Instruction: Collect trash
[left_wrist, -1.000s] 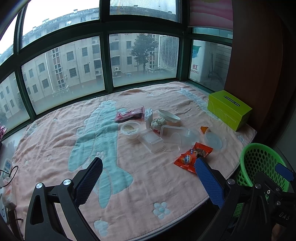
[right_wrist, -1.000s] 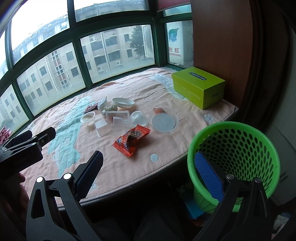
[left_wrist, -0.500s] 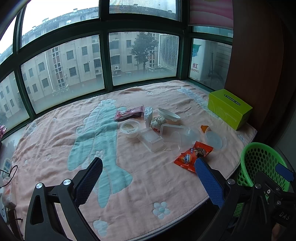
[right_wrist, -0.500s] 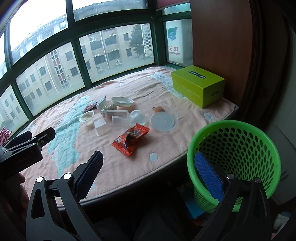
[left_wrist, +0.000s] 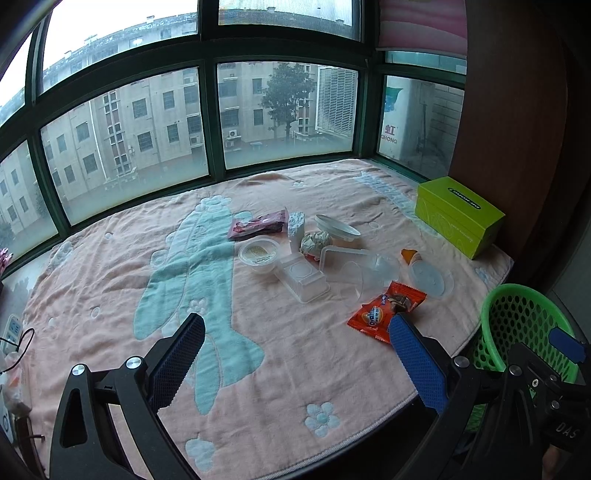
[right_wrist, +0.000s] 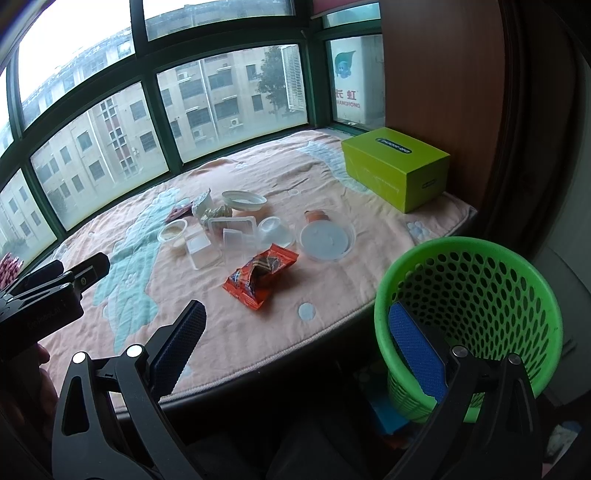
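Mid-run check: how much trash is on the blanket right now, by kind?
Snack wrappers: 2, orange wrapper and pink wrapper
Clear plastic tubs, trays, lids: about 6, overlapping
White dish: 1
White packet: 1
Crumpled ball: 1
Small orange cup: 1
Total: about 12

You're getting flat overcast daylight from the windows (left_wrist: 207, 122) at 12 o'clock; the sky's blowing out, fisheye edges are bending and darkening.

both wrists face window (shared blanket (left_wrist: 280, 343)).
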